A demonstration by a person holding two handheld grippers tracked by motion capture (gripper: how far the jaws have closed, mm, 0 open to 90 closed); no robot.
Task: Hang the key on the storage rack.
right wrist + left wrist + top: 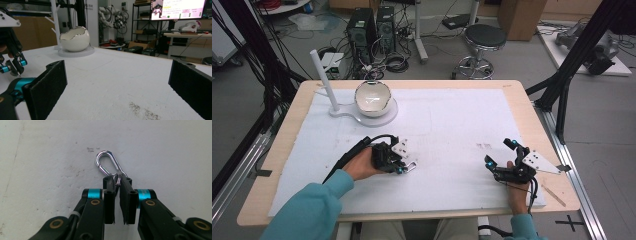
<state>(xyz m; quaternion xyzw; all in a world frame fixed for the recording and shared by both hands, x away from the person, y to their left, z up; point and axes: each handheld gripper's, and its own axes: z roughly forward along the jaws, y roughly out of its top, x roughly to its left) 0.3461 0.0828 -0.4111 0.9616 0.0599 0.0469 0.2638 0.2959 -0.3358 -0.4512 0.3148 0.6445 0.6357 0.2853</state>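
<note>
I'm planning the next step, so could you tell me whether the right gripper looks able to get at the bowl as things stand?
Probably yes. The right gripper is open and holds nothing, and bare mat lies between it and the bowl, which sits uncovered on its stand. The left gripper is off to the side.

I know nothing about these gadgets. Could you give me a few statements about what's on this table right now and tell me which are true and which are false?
1. The left hand-held gripper pinches a shiny silver metal snap hook. True.
2. The right hand-held gripper is clamped on a pen. False: its jaws stand wide apart with nothing between them.
3. The white eggshell-shaped ceramic bowl sits on a round white base. True.
4. The bowl lies at the table's near edge. False: it sits at the far left.
5. A white foam sheet covers the wooden table. True.
</note>
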